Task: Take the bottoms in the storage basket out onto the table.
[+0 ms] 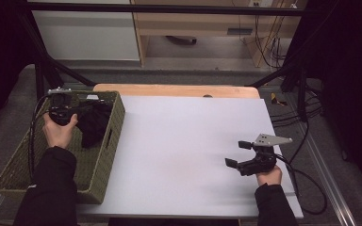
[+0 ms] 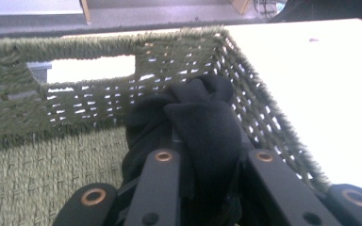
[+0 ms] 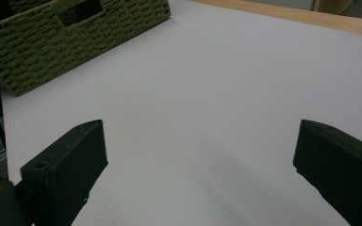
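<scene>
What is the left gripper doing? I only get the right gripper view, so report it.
Observer: The left gripper is inside the woven basket, with its fingers shut on a black cloth.
Operator: Tell me where in the basket that cloth sits.
Observer: It is at the far end, close to the wall that borders the white tabletop.
Operator: Check the rest of the basket.
Observer: What shows of the near floor, beside the sleeve, is bare weave.
</scene>
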Available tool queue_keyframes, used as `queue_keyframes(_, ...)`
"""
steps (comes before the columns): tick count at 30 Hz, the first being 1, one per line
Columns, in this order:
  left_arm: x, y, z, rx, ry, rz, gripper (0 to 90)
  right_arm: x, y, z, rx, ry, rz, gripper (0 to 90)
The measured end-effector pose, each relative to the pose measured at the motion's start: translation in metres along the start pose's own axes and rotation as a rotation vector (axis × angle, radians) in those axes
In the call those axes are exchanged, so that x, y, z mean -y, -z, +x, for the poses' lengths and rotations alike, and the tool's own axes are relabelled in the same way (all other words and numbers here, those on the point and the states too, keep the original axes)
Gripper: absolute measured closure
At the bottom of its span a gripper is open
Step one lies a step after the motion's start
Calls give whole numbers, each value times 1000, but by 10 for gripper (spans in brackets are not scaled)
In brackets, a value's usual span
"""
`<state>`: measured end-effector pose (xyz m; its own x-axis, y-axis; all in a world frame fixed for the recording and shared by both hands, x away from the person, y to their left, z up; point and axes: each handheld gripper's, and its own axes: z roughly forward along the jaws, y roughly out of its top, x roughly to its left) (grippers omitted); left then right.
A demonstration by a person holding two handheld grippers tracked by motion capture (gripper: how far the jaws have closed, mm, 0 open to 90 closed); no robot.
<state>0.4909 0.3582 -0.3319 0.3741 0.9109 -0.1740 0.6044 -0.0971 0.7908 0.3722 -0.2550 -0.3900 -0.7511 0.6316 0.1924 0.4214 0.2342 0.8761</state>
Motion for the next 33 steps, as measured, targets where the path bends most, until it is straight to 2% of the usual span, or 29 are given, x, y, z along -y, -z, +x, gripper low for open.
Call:
queue_keyframes(10,-5,7,-4,4,-8,-29,803,0,0,0,2,-2,-1,40)
queue_keyframes(23,-19,30,-16,13,-88,-46,803,0,0,0,1,-1,-4,39)
queue_keyframes(28,-26,43,-21,34,-107,-70,803,0,0,0,1,-3,-4,39)
queue_keyframes(33,-33,59,-25,33,-139,-87,803,0,-1,0,1,-2,0,39)
